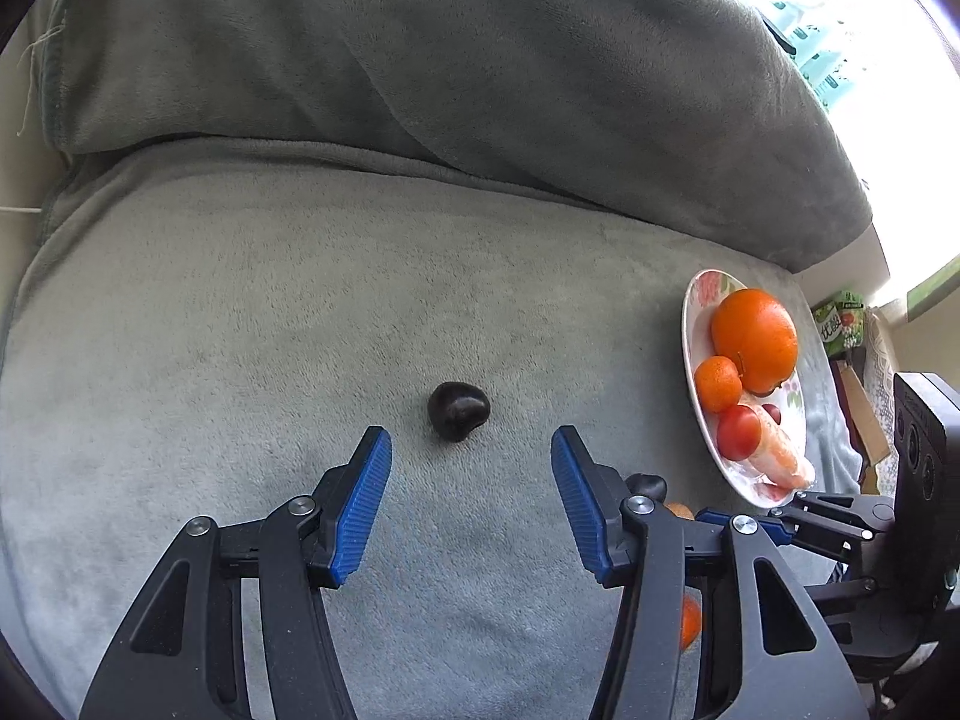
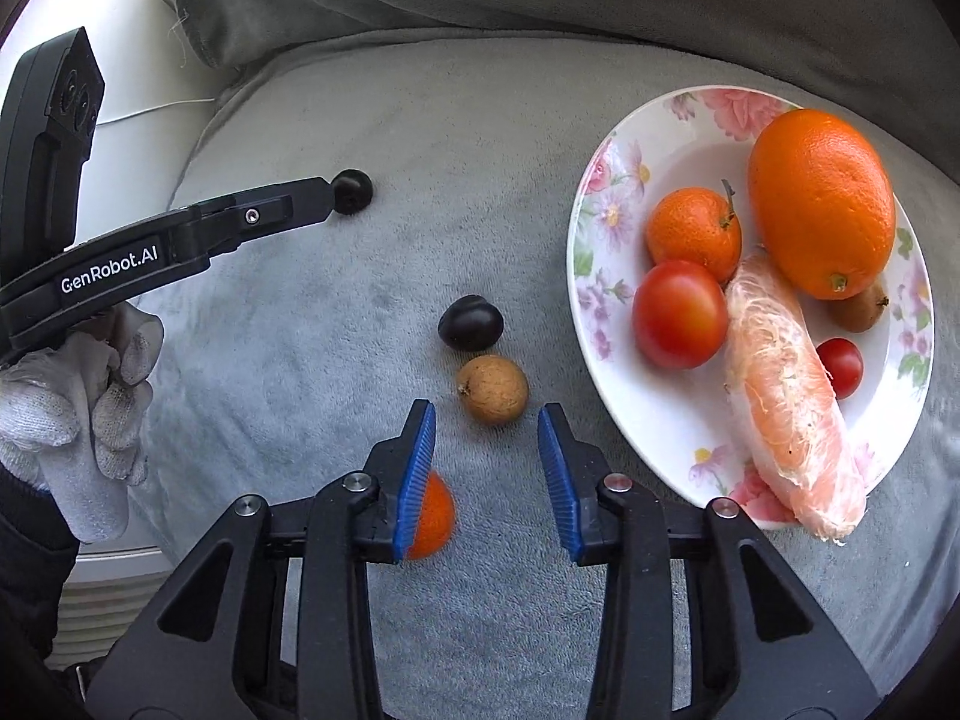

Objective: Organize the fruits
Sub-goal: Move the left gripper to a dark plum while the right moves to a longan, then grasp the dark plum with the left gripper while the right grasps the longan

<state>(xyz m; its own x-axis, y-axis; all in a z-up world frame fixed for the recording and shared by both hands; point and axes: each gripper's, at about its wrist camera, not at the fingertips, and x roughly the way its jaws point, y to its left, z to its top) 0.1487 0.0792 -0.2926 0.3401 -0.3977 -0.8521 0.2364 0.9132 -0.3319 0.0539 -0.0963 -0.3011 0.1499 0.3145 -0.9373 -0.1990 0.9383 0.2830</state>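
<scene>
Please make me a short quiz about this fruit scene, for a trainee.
1. True or false: the plate holds a banana.
2. What lies just ahead of the right gripper? A) brown round fruit B) lemon C) grape
3. Fill in: ___ dark fruits lie on the grey cushion.
Key: 1 false; 2 A; 3 two.
</scene>
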